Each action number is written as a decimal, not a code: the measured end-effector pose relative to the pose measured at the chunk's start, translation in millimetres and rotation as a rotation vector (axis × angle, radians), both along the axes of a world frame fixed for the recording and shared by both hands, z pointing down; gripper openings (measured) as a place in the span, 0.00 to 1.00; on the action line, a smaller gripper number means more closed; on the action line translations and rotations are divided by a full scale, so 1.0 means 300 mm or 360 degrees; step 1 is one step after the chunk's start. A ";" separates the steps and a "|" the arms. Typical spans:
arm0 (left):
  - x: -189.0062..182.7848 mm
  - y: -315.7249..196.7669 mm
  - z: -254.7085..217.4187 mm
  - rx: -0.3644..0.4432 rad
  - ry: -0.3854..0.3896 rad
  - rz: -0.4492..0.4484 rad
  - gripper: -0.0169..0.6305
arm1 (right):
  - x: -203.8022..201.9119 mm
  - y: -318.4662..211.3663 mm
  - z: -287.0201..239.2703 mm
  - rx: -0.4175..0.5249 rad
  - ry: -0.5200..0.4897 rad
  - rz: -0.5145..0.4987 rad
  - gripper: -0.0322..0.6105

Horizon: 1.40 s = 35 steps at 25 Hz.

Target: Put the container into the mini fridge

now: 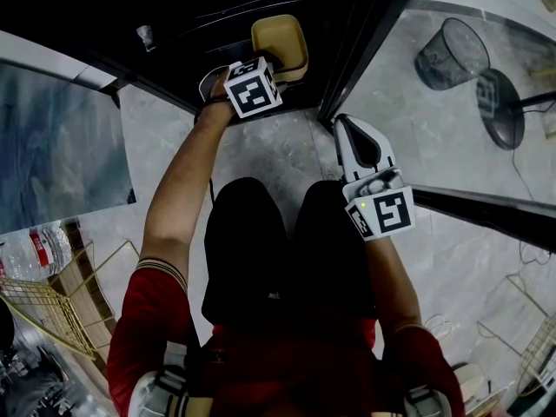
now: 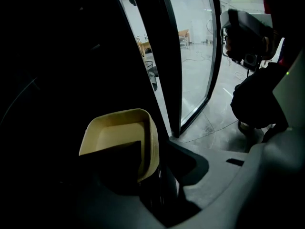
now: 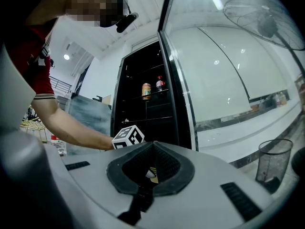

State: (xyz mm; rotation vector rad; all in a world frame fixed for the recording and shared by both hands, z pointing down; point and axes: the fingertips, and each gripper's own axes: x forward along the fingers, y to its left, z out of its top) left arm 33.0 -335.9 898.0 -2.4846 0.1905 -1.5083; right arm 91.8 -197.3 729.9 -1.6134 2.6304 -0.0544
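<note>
The tan square container [image 1: 282,42] [image 2: 119,132] sits inside the dark mini fridge [image 1: 174,16], near its door side. My left gripper [image 1: 263,66] [image 2: 152,163] reaches into the fridge. It is open: one dark jaw lies inside the container, the other outside, with a gap beside the container's wall. My right gripper [image 1: 347,130] [image 3: 151,149] hangs outside by the edge of the open glass door [image 1: 373,37], its jaws together and nothing in them. In the right gripper view, the left gripper's marker cube [image 3: 128,136] shows in front of the fridge [image 3: 143,109].
The open fridge door [image 2: 190,56] stands right of the container. Two drinks [image 3: 146,90] are on an upper shelf. A wire bin [image 1: 452,55] and a fan [image 1: 499,107] stand on the floor at right. A gold wire rack [image 1: 52,307] and water bottles [image 1: 30,250] are at left.
</note>
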 end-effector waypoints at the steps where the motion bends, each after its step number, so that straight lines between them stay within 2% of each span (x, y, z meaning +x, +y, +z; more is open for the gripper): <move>1: 0.000 0.004 -0.006 0.0010 0.0018 0.0002 0.26 | -0.002 -0.001 -0.001 -0.0001 0.0002 -0.0002 0.05; 9: -0.011 0.017 -0.169 0.0247 0.0302 -0.0066 0.28 | -0.008 -0.038 -0.035 -0.0021 0.0012 -0.0019 0.05; 15: -0.010 0.065 -0.309 0.0340 0.0559 -0.0121 0.27 | -0.041 -0.071 -0.079 -0.0023 0.0025 -0.0051 0.05; 21: 0.011 0.149 -0.465 0.0302 0.0884 -0.0194 0.19 | -0.050 -0.081 -0.120 -0.0056 0.0032 -0.0064 0.05; 23: 0.012 0.178 -0.537 0.0270 0.1015 -0.0230 0.09 | -0.051 -0.081 -0.152 -0.0074 0.0032 -0.0064 0.05; 25: 0.008 0.211 -0.604 0.0235 0.1112 -0.0271 0.06 | -0.057 -0.077 -0.194 -0.0096 0.0036 -0.0071 0.05; 31: -0.011 0.314 -0.812 0.0188 0.1259 -0.0336 0.04 | -0.096 -0.052 -0.359 -0.0155 0.0042 -0.0114 0.05; 35: -0.041 0.359 -0.973 0.0150 0.1316 -0.0428 0.04 | -0.132 -0.046 -0.507 -0.0179 0.0048 -0.0152 0.05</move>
